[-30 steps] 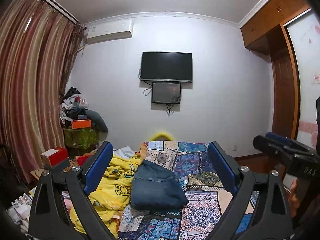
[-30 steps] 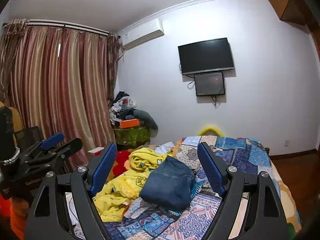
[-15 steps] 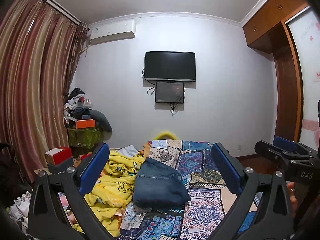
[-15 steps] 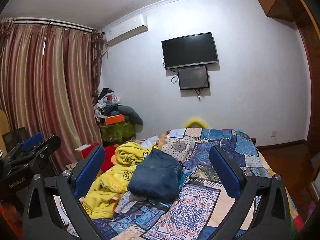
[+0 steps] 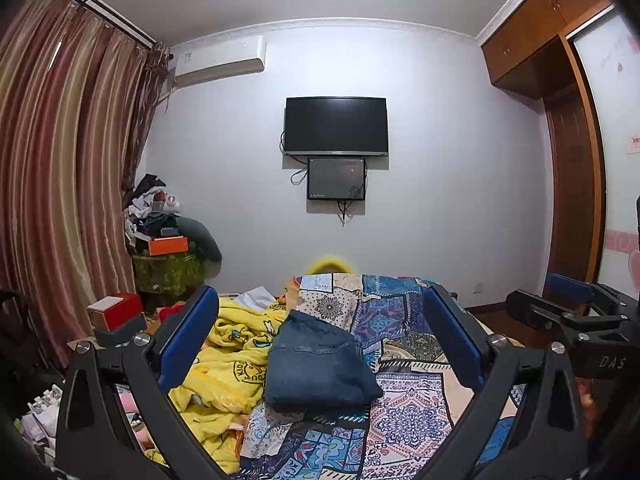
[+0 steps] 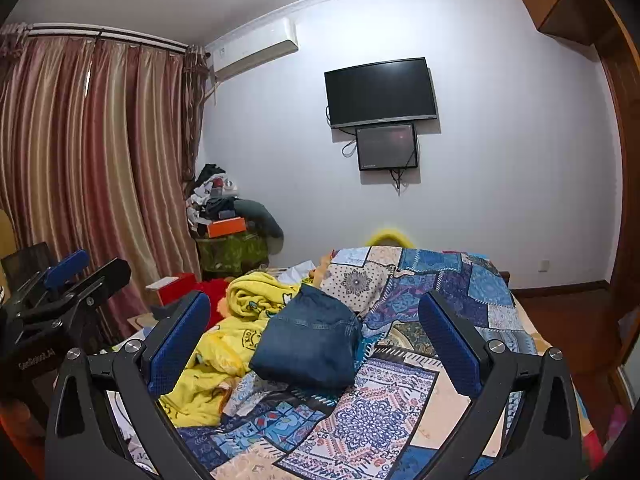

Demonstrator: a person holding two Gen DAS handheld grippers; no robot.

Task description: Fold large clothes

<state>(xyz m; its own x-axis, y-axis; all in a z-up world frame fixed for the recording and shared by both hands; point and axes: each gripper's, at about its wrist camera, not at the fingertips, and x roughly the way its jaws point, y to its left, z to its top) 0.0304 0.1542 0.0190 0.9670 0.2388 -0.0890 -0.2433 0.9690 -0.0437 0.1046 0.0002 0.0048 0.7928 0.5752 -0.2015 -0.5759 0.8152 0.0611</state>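
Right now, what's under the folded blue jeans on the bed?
The folded jeans lie on the patchwork bedspread, beside the yellow blanket. Whatever sits directly beneath them is covered.

A black television (image 5: 336, 126) is hanging on the wall above a smaller screen (image 5: 336, 179); striped curtains (image 5: 60, 184) are hanging left.

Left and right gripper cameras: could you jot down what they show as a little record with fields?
place: bedroom, bed with patchwork quilt
folded garment: blue jeans lying on the quilt
unfolded: yellow robe, crumpled left of the jeans
left gripper: open, empty, held above the bed
right gripper: open, empty, also held above it
wall: black TV, smaller screen below
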